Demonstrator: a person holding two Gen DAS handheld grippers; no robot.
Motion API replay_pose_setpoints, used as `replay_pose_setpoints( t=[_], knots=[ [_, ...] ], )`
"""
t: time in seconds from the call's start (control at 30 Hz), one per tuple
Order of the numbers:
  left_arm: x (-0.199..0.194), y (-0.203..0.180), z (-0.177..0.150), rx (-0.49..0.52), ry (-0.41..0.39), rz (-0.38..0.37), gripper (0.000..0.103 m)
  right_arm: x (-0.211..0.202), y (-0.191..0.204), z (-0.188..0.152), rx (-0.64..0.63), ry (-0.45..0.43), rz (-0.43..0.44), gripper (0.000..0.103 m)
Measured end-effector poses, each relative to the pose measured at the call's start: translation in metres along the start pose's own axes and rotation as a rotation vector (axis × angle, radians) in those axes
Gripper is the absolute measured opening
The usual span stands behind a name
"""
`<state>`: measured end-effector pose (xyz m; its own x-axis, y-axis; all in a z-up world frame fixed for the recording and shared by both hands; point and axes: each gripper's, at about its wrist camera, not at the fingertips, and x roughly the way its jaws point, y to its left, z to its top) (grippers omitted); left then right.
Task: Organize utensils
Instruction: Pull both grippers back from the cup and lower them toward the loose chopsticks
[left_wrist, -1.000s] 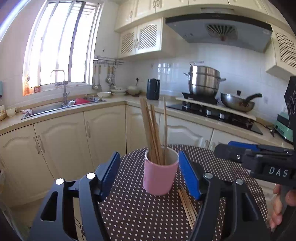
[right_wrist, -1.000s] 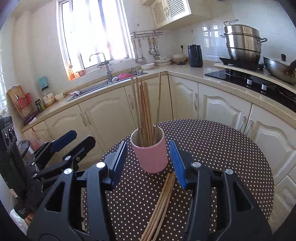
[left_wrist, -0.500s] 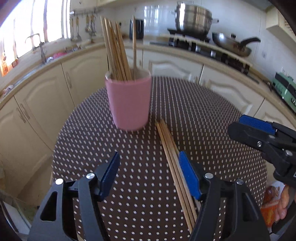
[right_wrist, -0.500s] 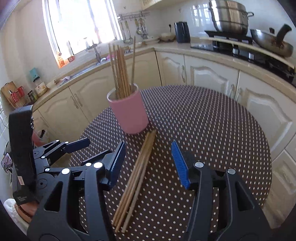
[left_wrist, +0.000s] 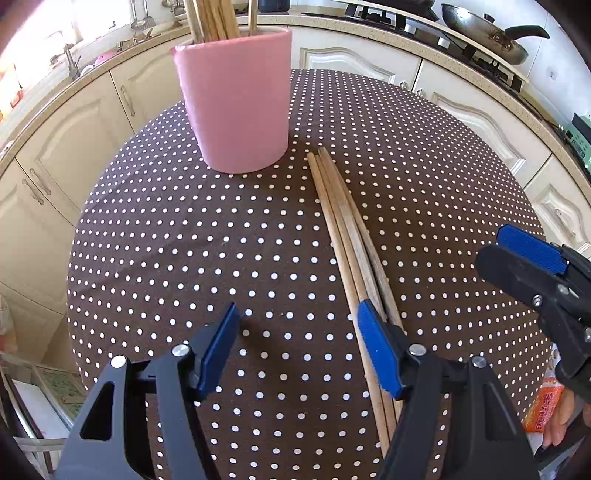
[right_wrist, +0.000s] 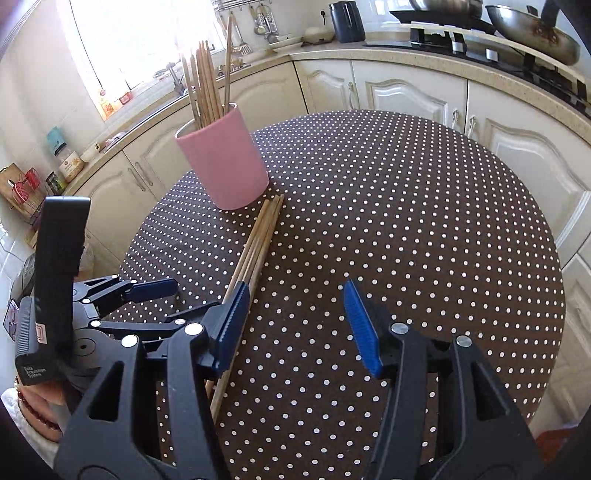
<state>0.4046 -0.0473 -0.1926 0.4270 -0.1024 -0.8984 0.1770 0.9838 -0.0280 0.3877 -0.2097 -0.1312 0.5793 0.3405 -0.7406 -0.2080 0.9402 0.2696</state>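
Looking along the left gripper (left_wrist: 297, 345), its jaws stand apart over the dotted tablecloth (left_wrist: 184, 240) with nothing between them; the loose chopsticks (left_wrist: 347, 236) lie on the cloth under its right finger, running far toward the pink cup (left_wrist: 236, 103), which holds more chopsticks upright. From the right wrist, the right gripper (right_wrist: 295, 317) has just been opening, jaws apart and empty; the bundle passes beneath its left finger, far ends just beside the cup
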Motion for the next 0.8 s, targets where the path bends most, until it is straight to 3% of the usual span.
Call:
replay_pose_setpoints(
  t=[0.37, 0.57, 0.7, 0.8],
  knots=[
    [0.010, -0.014, 0.014, 0.016, 0.009, 0.065, 0.067, 0.010, 0.000, 0.001, 0.005, 0.024, -0.015, 0.055],
    [0.010, 0.003, 0.007, 0.003, 0.008, 0.044, 0.065, 0.020, 0.007, 0.004, -0.028, 0.072, -0.032, 0.054],
    [0.004, 0.021, -0.004, 0.013, 0.004, 0.035, 0.049, 0.035, 0.017, 0.007, -0.052, 0.120, -0.027, 0.054],
    [0.000, 0.022, -0.004, 0.026, 0.004, 0.027, 0.043, 0.048, 0.025, 0.010, -0.060, 0.160, -0.018, 0.036]
  ],
)
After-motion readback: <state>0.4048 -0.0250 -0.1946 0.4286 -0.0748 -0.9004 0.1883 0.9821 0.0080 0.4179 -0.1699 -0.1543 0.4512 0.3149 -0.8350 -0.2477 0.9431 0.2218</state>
